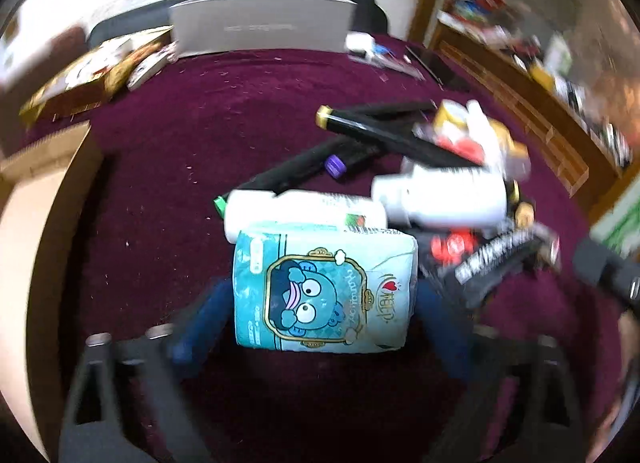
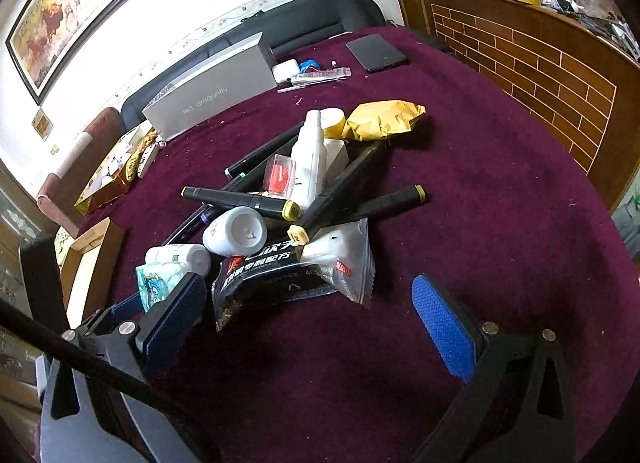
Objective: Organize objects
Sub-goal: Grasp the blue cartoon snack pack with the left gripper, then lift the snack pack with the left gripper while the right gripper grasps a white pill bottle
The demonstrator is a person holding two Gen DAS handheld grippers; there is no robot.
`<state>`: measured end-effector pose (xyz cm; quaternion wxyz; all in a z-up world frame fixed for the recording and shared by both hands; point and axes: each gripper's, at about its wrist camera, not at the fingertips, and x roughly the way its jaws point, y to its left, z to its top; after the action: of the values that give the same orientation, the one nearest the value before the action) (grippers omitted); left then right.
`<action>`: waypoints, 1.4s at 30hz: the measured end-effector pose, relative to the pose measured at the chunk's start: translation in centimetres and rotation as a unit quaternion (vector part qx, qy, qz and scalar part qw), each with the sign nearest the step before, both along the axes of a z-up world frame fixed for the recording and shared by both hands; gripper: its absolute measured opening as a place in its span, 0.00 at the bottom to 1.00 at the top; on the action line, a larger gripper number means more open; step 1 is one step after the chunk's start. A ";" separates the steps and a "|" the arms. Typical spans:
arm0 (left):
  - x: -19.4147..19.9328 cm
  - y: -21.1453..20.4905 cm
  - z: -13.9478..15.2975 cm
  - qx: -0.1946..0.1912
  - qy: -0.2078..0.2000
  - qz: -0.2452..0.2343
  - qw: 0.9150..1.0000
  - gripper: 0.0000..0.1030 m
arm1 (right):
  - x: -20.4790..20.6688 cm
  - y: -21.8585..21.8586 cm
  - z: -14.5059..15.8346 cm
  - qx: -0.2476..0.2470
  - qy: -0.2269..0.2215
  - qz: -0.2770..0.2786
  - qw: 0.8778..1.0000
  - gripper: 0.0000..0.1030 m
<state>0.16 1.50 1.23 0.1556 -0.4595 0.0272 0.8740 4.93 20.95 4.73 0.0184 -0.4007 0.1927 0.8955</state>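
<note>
While the left hand-held gripper (image 1: 324, 303) sits clamped on the teal tissue pack (image 1: 324, 291) at the left edge of the heap on the table (image 2: 500, 191), the white bottles (image 2: 236, 231) and black markers (image 2: 240, 201) lie loosely stacked just right of it. Lifting the pack carelessly could drag the touching bottle and set it rolling. Further right, the right hand-held gripper (image 2: 316, 315) hangs wide apart, empty, over the black sachet (image 2: 280, 275).

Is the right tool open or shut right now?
Open. The right tool has its blue pads spread wide with only purple cloth between them.
</note>
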 end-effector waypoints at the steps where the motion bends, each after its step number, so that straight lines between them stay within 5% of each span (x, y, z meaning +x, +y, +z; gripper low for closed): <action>1: 0.3 0.0 0.2 -0.013 0.005 0.001 1.000 0.64 | 0.0 -0.1 0.0 0.000 -0.001 -0.001 1.000 1.00; 6: 1.2 -2.4 1.0 0.034 -0.009 0.019 0.999 0.63 | -0.3 -0.7 0.1 -0.002 -0.006 0.012 1.000 1.00; 11: 3.7 -6.2 2.9 0.076 -0.013 0.033 0.996 0.63 | -0.7 -2.8 1.9 0.002 0.010 0.084 0.996 1.00; 15: 6.6 -9.6 4.9 0.089 -0.006 0.041 0.995 0.64 | -2.9 -6.8 3.6 0.015 0.011 0.185 0.982 1.00; 19: 8.3 -12.2 6.4 0.067 0.016 0.052 0.996 0.64 | -5.0 -12.1 3.2 0.103 0.002 0.253 0.962 1.00; 24: 9.9 -14.8 7.7 0.041 0.051 0.057 0.996 0.64 | -7.9 -16.0 0.7 0.178 -0.032 0.280 0.943 0.88; 26: 10.3 -15.5 8.0 0.038 0.062 0.056 0.996 0.64 | -9.1 -16.6 -0.2 0.172 -0.051 0.292 0.940 0.78; 30: 10.4 -16.1 8.0 0.039 0.070 0.053 0.995 0.64 | -10.5 -16.7 -1.6 0.166 -0.082 0.293 0.938 0.73; 35: 10.4 -17.1 7.7 0.042 0.073 0.061 0.995 0.64 | -10.9 -16.6 -3.0 0.157 -0.116 0.282 0.939 0.33; 42: 11.1 -18.8 8.1 0.053 0.078 0.082 0.992 0.64 | -9.4 -15.6 -2.3 0.104 -0.124 0.250 0.954 0.31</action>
<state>11.22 -17.28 9.33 0.1054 -0.3813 -0.0448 0.9173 -4.49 5.39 2.41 -0.1412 -0.5400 -0.0117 0.8296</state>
